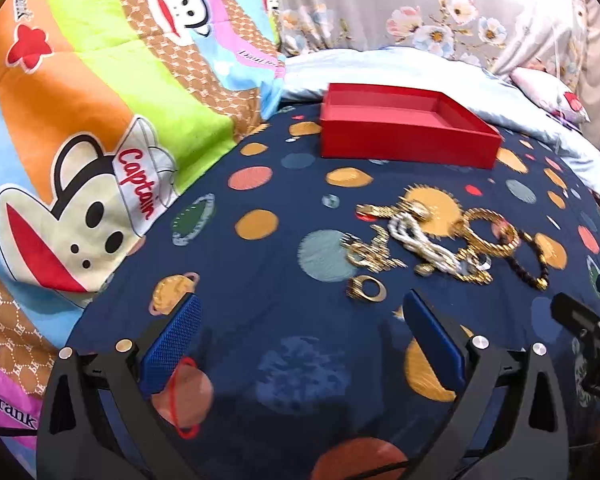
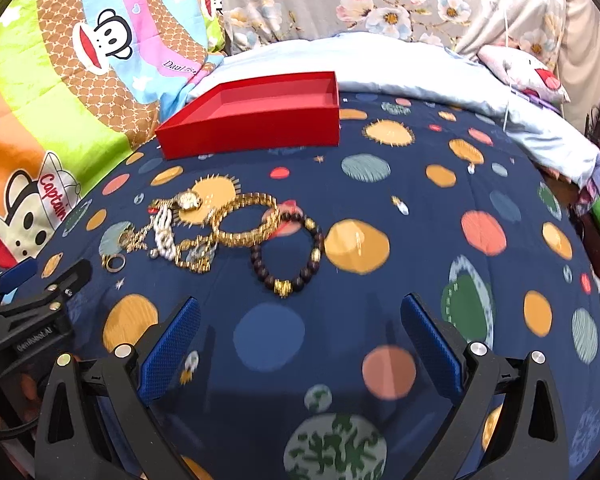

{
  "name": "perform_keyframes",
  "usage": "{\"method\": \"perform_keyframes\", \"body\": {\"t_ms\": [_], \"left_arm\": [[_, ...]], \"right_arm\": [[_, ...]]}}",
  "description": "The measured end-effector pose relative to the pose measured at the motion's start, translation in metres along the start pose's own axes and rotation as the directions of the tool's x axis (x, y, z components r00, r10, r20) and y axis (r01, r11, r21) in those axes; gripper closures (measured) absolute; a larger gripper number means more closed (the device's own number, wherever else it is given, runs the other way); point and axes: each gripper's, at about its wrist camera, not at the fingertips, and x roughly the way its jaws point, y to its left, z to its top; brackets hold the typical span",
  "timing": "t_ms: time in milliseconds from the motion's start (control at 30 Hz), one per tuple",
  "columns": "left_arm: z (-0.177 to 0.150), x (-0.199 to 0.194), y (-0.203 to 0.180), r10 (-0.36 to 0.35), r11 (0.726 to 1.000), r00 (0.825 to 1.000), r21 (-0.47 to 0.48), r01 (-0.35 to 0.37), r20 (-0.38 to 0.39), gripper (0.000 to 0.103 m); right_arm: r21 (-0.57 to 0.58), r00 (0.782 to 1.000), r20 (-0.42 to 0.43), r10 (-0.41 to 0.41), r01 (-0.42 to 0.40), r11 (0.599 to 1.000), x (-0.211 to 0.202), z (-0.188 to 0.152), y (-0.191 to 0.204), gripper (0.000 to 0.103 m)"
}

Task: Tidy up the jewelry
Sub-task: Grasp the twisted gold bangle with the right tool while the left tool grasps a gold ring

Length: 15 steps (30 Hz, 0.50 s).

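Both grippers (image 1: 300, 344) (image 2: 300, 344) hung spread and empty, and that tangled jewelry pile (image 1: 424, 240) looked ready to drag along with any one piece.

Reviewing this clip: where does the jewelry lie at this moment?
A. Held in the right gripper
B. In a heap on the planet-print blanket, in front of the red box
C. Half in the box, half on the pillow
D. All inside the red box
B. The jewelry heap lies on the planet-print blanket, on the near side of the red box, whose visible interior looks empty; both grippers are open and hold nothing.
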Motion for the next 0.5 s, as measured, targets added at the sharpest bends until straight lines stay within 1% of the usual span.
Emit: {"method": "perform_keyframes", "body": {"t_ms": [133, 167, 233, 300, 433, 500], "left_arm": [[0.010, 0.012, 0.013, -0.025, 0.998, 1.000, -0.057, 0.025, -0.008, 0.005], [0.011, 0.013, 0.013, -0.022, 0.998, 1.000, -0.056, 0.022, -0.007, 0.005], [0.011, 0.017, 0.012, -0.017, 0.998, 1.000, -0.055, 0.016, -0.003, 0.005], [0.010, 0.020, 0.010, -0.026, 0.998, 1.000, -0.049, 0.026, -0.015, 0.005], [0.009, 0.019, 0.003, -0.036, 0.999, 0.999, -0.013, 0.036, -0.010, 0.005], [0.008, 0.019, 0.001, -0.035, 0.999, 0.999, 0.000, 0.035, -0.010, 0.005]], "right_arm": [[-0.006, 1.000, 0.009, 0.023, -0.023, 1.000, 0.010, 0.017, 0.007, 0.005], [-0.007, 1.000, 0.012, 0.024, -0.024, 1.000, 0.012, 0.021, 0.008, 0.005], [-0.014, 1.000, 0.011, 0.027, -0.026, 1.000, 0.018, 0.027, 0.011, 0.011], [-0.025, 0.999, -0.001, 0.039, -0.039, 0.999, 0.026, 0.034, 0.017, 0.015], [-0.021, 0.998, -0.032, 0.057, -0.058, 0.998, 0.042, 0.039, 0.022, 0.021], [-0.008, 0.997, -0.047, 0.061, -0.061, 0.998, 0.048, 0.041, 0.022, 0.023]]}}
